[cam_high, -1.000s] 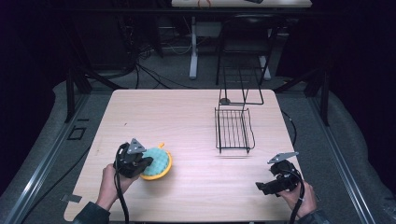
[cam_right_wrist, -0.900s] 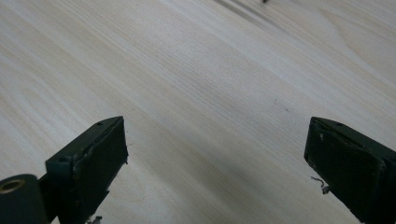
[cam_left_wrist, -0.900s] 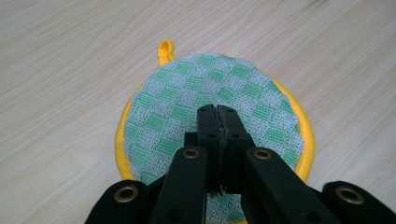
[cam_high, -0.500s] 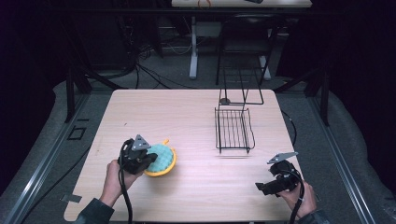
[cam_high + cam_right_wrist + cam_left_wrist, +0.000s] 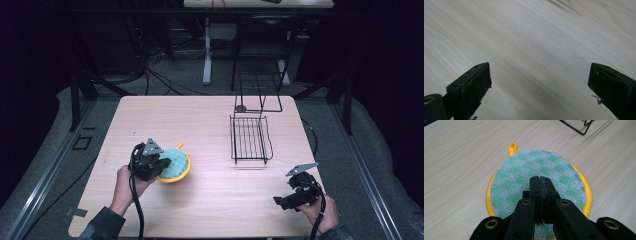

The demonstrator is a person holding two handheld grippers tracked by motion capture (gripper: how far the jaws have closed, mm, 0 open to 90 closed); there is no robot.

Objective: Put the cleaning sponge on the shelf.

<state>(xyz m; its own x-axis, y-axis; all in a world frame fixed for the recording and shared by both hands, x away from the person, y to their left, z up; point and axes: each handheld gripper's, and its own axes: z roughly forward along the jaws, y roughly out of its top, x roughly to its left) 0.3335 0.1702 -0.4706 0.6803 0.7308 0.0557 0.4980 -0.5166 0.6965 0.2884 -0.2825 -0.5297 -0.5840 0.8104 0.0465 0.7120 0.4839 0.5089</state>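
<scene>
Left gripper (image 5: pixel 540 180), jaws fully closed, pinches the potholder (image 5: pixel 541 170) near edge, well left of the wire rack (image 5: pixel 250 139). Right gripper (image 5: pixel 540 85) gapes empty. Risk: thin fabric slipping free on lifting.

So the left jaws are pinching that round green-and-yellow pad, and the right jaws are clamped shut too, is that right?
Not quite. The left gripper does pinch the round green-and-yellow pad, its jaws pressed together on it. But the right gripper is open: the right gripper view shows its jaws standing wide apart, with bare table between them.
</scene>
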